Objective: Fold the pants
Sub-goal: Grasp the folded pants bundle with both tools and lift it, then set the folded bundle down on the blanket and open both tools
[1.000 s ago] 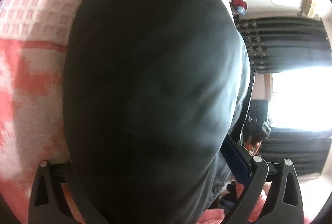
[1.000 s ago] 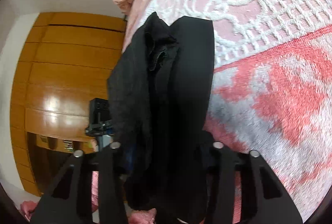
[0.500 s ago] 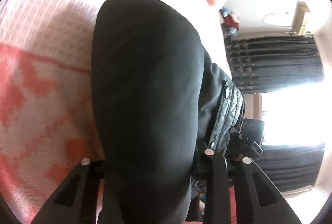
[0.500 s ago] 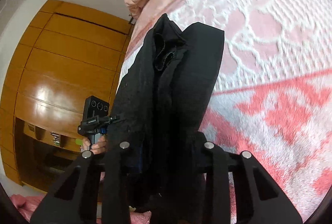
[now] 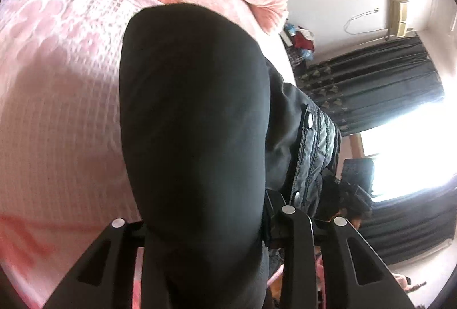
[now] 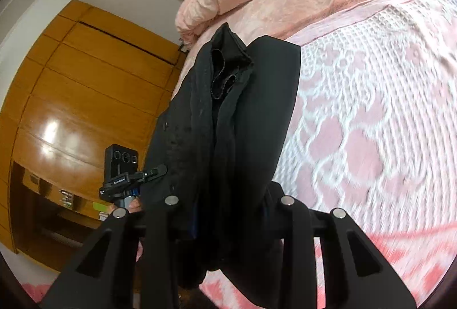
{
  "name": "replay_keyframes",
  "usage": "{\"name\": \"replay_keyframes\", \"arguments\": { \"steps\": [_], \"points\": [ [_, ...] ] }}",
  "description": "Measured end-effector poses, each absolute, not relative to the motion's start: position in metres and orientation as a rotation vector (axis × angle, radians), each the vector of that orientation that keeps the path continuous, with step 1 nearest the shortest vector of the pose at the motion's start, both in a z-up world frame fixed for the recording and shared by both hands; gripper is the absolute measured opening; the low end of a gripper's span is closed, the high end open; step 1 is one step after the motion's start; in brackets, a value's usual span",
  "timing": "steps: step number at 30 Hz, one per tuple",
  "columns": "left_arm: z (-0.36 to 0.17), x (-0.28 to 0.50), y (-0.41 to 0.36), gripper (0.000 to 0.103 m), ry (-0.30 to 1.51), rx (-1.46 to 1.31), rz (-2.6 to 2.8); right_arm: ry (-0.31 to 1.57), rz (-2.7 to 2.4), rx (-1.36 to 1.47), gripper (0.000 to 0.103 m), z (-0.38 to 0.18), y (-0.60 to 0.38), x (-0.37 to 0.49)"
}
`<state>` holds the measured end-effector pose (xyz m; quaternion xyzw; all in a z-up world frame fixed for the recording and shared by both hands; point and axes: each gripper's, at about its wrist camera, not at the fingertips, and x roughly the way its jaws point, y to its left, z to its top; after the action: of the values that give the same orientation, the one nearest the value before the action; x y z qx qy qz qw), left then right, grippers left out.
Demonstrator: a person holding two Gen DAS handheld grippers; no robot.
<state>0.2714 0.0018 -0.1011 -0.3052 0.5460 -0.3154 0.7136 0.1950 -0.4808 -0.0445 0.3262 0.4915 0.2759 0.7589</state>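
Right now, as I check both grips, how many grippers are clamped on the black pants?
2. The left gripper pinches a broad smooth fold of the black pants; the right gripper clamps a bunched edge of them above the pink bedspread.

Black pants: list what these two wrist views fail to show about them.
- Left wrist view: the black fabric pants cover the left hand-held gripper's pad contact.
- Right wrist view: the bunched cloth hides the right hand-held gripper's pads; the lower end runs off the frame.
- Both: full garment layout unseen.

L gripper (image 5: 204,226) clamped pants (image 5: 194,123); both lifted.
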Motion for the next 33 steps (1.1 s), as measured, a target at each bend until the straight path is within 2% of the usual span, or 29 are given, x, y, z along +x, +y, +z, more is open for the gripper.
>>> {"name": "replay_keyframes", "arguments": {
  "steps": [6,12,15,16,20,24,28,33],
  "points": [
    [-0.140,0.286,-0.027,0.035,1.248,-0.633,-0.635,1.119,0.526,0.752,0.031,-0.084,-0.492,0.230],
    [-0.147,0.291,-0.034,0.043,1.250,-0.640,-0.642,1.147,0.482,0.798,0.035,-0.119,-0.495,0.238],
    [-0.150,0.293,-0.039,0.050,1.244,-0.631,-0.637,1.136,0.459,0.789,0.042,-0.125,-0.498,0.229],
    [-0.152,0.291,-0.038,0.054,1.240,-0.634,-0.633,1.134,0.437,0.796,0.049,-0.128,-0.499,0.226],
    [-0.155,0.289,-0.041,0.068,1.220,-0.606,-0.604,1.123,0.405,0.824,0.062,-0.135,-0.501,0.220],
    [-0.157,0.283,-0.027,0.071,1.223,-0.609,-0.584,1.101,0.407,0.864,0.063,-0.139,-0.513,0.207],
    [-0.149,0.266,-0.013,0.078,1.209,-0.567,-0.545,1.091,0.385,0.866,0.063,-0.137,-0.528,0.189],
    [-0.138,0.231,0.009,0.080,1.186,-0.525,-0.472,1.067,0.346,0.852,0.063,-0.126,-0.537,0.154]
  ]
}}
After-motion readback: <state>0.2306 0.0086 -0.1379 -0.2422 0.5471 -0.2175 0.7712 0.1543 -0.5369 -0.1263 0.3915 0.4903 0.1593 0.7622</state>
